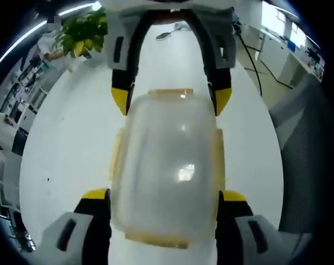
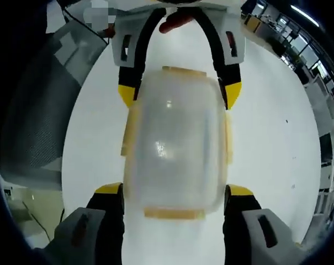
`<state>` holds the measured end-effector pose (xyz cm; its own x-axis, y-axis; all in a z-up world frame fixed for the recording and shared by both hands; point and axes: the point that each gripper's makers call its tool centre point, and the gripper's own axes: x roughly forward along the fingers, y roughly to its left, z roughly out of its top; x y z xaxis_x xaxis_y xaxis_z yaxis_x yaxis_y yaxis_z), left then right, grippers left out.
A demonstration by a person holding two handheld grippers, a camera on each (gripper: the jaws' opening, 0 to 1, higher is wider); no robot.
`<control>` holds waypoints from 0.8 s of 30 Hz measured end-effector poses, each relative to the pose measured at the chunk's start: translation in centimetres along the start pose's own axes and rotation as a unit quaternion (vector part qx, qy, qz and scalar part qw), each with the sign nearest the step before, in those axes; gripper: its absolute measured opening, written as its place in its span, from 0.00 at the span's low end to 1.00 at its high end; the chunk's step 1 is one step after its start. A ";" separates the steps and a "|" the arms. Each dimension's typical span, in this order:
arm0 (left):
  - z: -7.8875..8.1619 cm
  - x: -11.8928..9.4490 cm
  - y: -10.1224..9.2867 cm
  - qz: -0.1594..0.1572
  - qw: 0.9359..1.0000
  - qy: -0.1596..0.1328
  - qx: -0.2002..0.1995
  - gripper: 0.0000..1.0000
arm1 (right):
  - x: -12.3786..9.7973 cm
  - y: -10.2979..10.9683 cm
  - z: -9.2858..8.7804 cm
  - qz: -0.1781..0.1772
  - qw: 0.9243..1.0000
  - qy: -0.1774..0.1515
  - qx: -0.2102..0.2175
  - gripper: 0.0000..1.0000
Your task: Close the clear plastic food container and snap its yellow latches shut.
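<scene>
Both the left hand-held gripper (image 1: 164, 201) and the right hand-held gripper (image 2: 174, 196) stand wide, straddling opposite ends of the clear plastic food container (image 1: 169, 165) with yellow latches (image 1: 170, 93) on the white worktop (image 1: 67, 149); no writing legible.

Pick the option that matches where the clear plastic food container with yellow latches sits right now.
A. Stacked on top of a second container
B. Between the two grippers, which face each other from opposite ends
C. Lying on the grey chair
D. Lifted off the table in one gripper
B: the clear plastic food container with yellow latches rests on the white table, with the left gripper at one end and the right gripper opposite.
</scene>
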<state>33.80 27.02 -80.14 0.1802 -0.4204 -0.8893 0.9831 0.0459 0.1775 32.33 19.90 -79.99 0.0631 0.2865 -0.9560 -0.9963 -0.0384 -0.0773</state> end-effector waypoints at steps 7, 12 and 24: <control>-0.3 -0.1 -0.3 0.004 1.000 0.014 -0.006 0.74 | 0.1 0.1 0.3 0.006 1.000 -0.005 -0.009 0.70; -0.7 -0.4 -0.5 0.008 1.000 0.005 -0.013 0.74 | 0.2 0.4 0.8 0.003 1.000 -0.017 -0.010 0.70; -3.3 -1.6 -0.7 0.016 1.000 0.013 -0.023 0.74 | 1.1 0.4 3.4 0.001 0.999 -0.023 -0.022 0.70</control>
<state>32.92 30.69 -80.28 0.2118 -0.3943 -0.8942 0.9772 0.1015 0.1866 31.76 23.46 -80.11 0.0568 0.3294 -0.9425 -0.9928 -0.0815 -0.0883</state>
